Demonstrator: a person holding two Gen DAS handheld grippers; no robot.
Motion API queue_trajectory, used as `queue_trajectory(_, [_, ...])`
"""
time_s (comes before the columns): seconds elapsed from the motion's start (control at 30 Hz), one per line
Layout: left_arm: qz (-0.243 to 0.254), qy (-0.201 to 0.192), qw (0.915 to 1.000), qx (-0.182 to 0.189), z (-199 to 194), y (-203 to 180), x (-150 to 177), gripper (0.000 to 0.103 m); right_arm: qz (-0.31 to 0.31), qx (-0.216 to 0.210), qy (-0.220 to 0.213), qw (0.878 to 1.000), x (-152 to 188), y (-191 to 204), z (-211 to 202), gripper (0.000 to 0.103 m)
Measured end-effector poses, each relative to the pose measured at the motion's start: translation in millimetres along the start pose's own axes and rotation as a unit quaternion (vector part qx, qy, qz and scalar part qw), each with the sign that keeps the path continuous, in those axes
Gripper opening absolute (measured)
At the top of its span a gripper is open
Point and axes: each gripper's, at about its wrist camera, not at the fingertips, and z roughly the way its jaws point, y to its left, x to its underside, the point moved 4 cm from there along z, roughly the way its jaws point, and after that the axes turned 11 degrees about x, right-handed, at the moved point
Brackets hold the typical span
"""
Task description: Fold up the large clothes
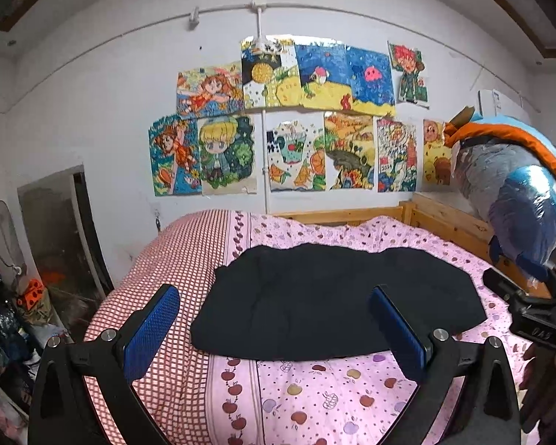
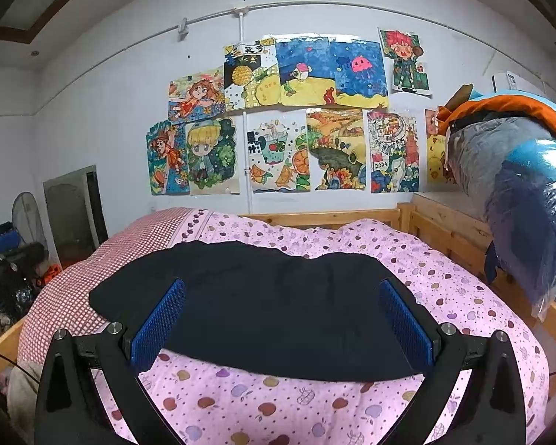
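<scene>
A black garment [image 1: 333, 304] [image 2: 263, 307] lies flat on the pink apple-print bedspread [image 1: 315, 389] [image 2: 270, 404], folded into a wide slab. My left gripper [image 1: 274, 296] hovers open above the garment's near left part, nothing between its blue pads [image 1: 150, 330]. My right gripper [image 2: 281, 289] is open too, held over the garment's near edge with both blue pads [image 2: 159, 322] apart and empty. In the left wrist view the other gripper's black body [image 1: 537, 315] shows at the right edge, its fingers hidden.
A wooden bed frame [image 1: 444, 218] [image 2: 448, 222] rims the far and right sides. Bagged bedding in blue plastic [image 1: 522, 200] [image 2: 526, 193] is stacked at the right. Clutter, a fan [image 2: 27, 211] and a doorway [image 1: 59, 230] stand left of the bed. Drawings cover the wall.
</scene>
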Motion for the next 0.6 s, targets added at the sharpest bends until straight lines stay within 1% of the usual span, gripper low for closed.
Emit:
queue_trajectory(0.13, [0.013,-0.007,0.9999,-0.004,-28,-11,1,0.103,-0.003,-0.005,-0.006,1.0,0,1,-20,0.102])
queue_trajectory(0.3, [0.019,-0.008,0.9998,-0.005,-56,-20,18,0.103,-0.023,-0.002,-0.013,1.0,4,3,-50,0.102])
queue_trajectory(0.6, [0.023,-0.001,0.9997,-0.006,-88,-25,48,0.103,-0.026,0.0,-0.003,1.0,25,0,-93,0.102])
